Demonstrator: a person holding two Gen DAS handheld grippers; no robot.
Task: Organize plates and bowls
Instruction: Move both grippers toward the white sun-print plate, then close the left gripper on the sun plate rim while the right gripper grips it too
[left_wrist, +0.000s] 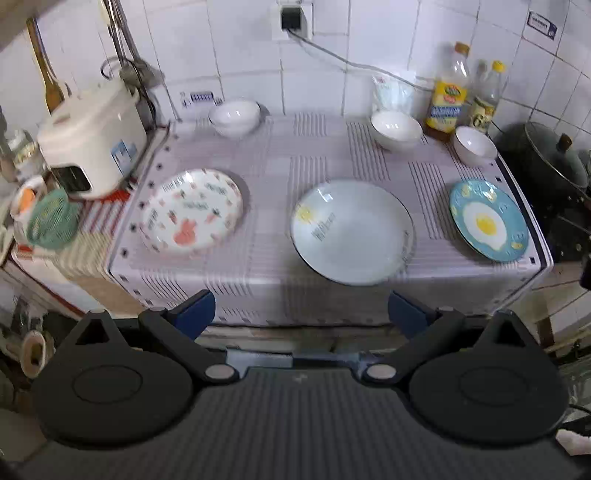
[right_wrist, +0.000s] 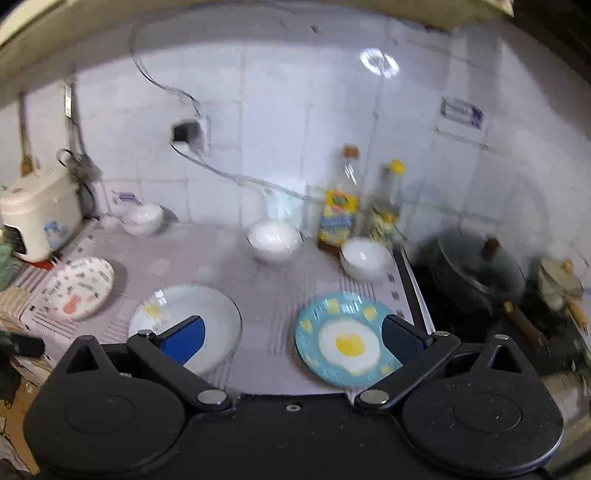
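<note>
Three plates (left_wrist: 352, 230) in front, spaced apart; three white bowls (left_wrist: 397, 129) behind, all upright.

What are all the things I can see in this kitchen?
plates: three; one white with pink pictures at left, one plain white in the middle, one blue with a fried egg at right; front row on the cloth
bowls: white; a stack at back left, two single ones at back right
bottles: two, yellow labels, by the wall
rice cooker: one, white, far left
pot: one, dark, lidded, far right
tablecloth: one, pale striped
left gripper: open, empty
right gripper: open, empty
</note>
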